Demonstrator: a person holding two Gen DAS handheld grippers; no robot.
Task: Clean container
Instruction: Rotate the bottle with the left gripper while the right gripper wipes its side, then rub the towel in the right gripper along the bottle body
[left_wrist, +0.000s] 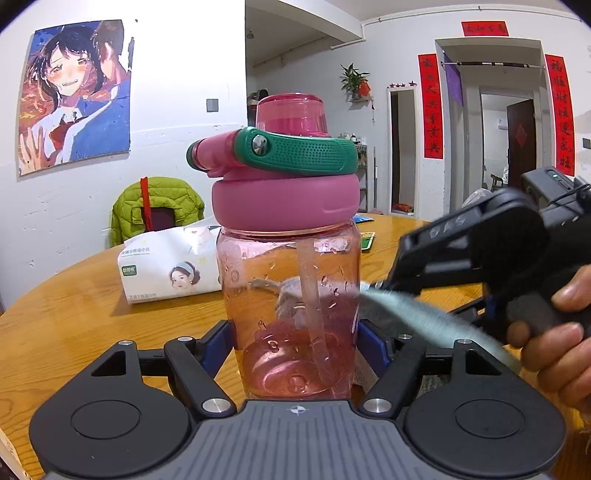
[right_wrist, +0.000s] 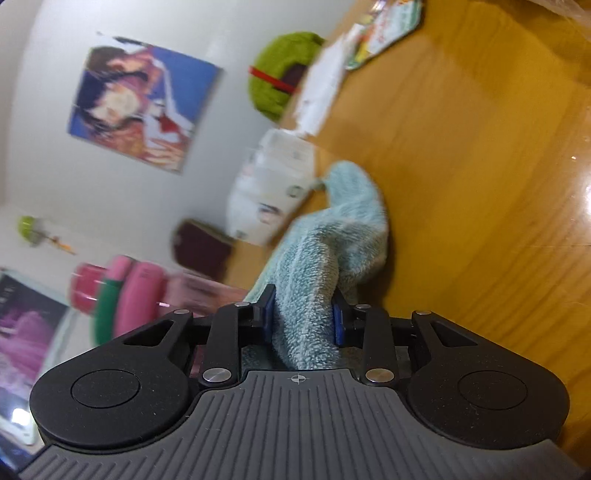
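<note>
A clear pink water bottle (left_wrist: 295, 310) with a pink lid and green carry handle (left_wrist: 295, 153) stands upright on the wooden table. My left gripper (left_wrist: 295, 349) is shut on the bottle's lower body, one blue pad on each side. My right gripper (right_wrist: 304, 319) is shut on a light blue towel (right_wrist: 332, 251); in the left wrist view it (left_wrist: 384, 286) is to the right of the bottle, with the towel (left_wrist: 424, 317) reaching the bottle's right side. The bottle also shows blurred in the right wrist view (right_wrist: 147, 291).
A white tissue pack (left_wrist: 170, 266) lies on the table (left_wrist: 74, 314) behind and left of the bottle. A chair with a green jacket (left_wrist: 155, 210) stands at the far edge. Papers (left_wrist: 369, 236) lie at the back right.
</note>
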